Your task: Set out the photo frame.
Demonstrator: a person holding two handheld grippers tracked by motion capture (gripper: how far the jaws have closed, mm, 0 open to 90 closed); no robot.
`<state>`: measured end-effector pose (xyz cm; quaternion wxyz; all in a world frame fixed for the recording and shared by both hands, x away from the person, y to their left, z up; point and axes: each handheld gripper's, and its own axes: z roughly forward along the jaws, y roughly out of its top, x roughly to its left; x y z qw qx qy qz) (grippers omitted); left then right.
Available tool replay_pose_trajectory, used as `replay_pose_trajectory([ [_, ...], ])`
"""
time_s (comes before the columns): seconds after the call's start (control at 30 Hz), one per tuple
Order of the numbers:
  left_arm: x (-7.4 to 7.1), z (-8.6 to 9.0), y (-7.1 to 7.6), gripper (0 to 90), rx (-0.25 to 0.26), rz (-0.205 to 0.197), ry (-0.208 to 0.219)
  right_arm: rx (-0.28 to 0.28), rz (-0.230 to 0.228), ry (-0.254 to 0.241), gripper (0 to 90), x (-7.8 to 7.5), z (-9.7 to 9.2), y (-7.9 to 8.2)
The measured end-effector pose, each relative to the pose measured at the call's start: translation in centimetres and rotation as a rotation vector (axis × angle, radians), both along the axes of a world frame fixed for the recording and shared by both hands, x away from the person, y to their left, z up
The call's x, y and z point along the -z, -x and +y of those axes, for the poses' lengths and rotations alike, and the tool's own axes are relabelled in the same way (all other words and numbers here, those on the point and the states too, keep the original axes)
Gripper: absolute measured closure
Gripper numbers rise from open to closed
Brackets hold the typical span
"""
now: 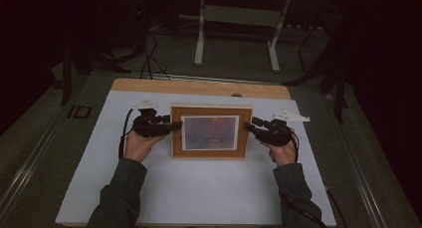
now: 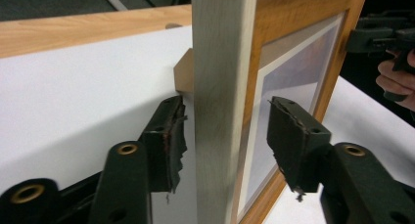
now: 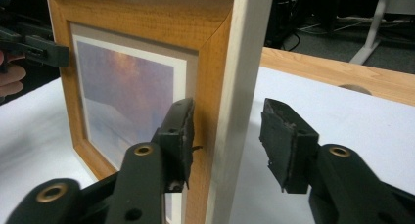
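Wooden picture frame (image 1: 211, 132) upright, sunset print; left tool (image 1: 173, 124), right tool (image 1: 249, 127) spread, straddling edges.

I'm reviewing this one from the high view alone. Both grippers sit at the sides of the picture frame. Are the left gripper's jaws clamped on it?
Observer: No. In the left gripper view, the left gripper straddles the side edge of the picture frame, and its front pad stands off the glass.
Operator: And the right one?
Observer: The right gripper straddles the opposite edge, and the pad behind the frame stands clear of the wood.
Operator: Is there anything behind the frame?
Observer: A small wooden block juts from its back, above the white table top.
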<state>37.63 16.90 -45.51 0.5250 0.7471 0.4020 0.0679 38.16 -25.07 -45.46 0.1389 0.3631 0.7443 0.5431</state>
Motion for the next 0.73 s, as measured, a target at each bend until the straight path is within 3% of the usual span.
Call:
replay_pose_trajectory([
  [0.17, -0.6, 0.6, 0.8, 45.7, -0.008, -0.02, 0.026, 0.005, 0.0, 0.007, 52.0, 0.0, -0.4, 0.3],
  [0.5, -1.5, 2.7, 2.6, 45.1, -0.014, -0.063, 0.035, 0.007, 0.004, 0.019, 48.9, 0.0, -1.2, 0.7],
  [0.73, -0.8, 4.0, 3.6, 44.7, -0.074, -0.061, -0.003, 0.022, 0.027, 0.037, 46.6, 0.5, -2.1, 1.0],
])
